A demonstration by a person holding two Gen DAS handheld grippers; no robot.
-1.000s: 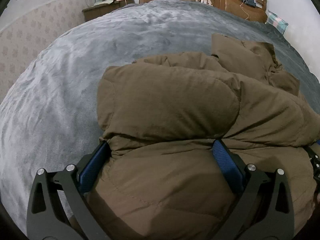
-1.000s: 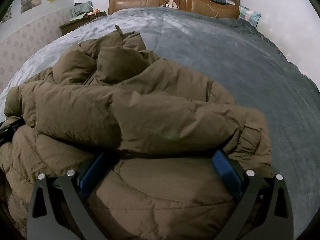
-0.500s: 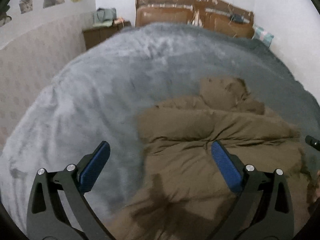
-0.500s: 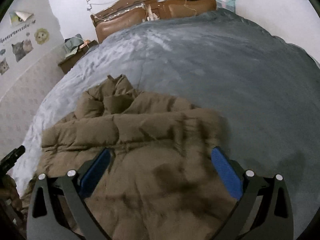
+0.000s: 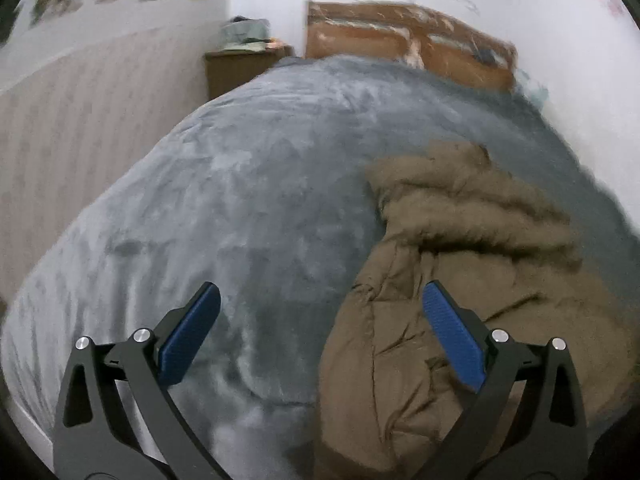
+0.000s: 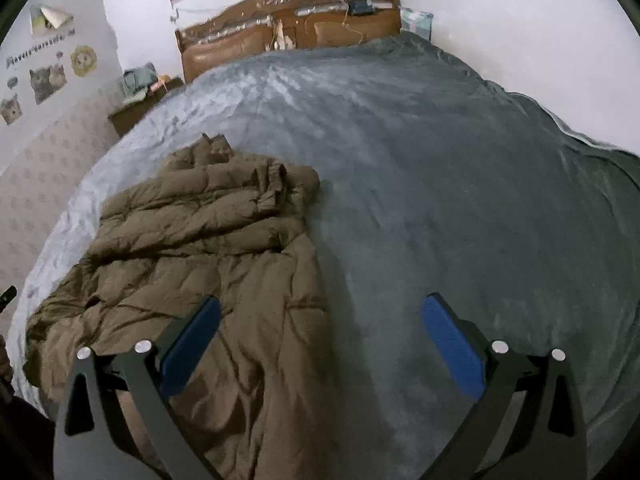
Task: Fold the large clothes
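A brown puffer jacket [image 5: 448, 272] lies folded on the grey bed blanket [image 5: 248, 184]. In the left wrist view it fills the lower right; in the right wrist view the jacket [image 6: 192, 248] lies at the lower left. My left gripper [image 5: 320, 334] is open and empty, raised above the jacket's left edge. My right gripper [image 6: 320, 340] is open and empty, raised above the jacket's right edge, over the blanket [image 6: 440, 168].
A wooden headboard [image 6: 288, 28] stands at the far end of the bed. A bedside cabinet [image 5: 240, 68] with clutter stands at the far left by the papered wall. The blanket stretches wide to the right of the jacket.
Both grippers have lifted up and back from the jacket. One second ago their open fingers were pressed against the folded jacket; now they hang above it. The jacket stays folded.
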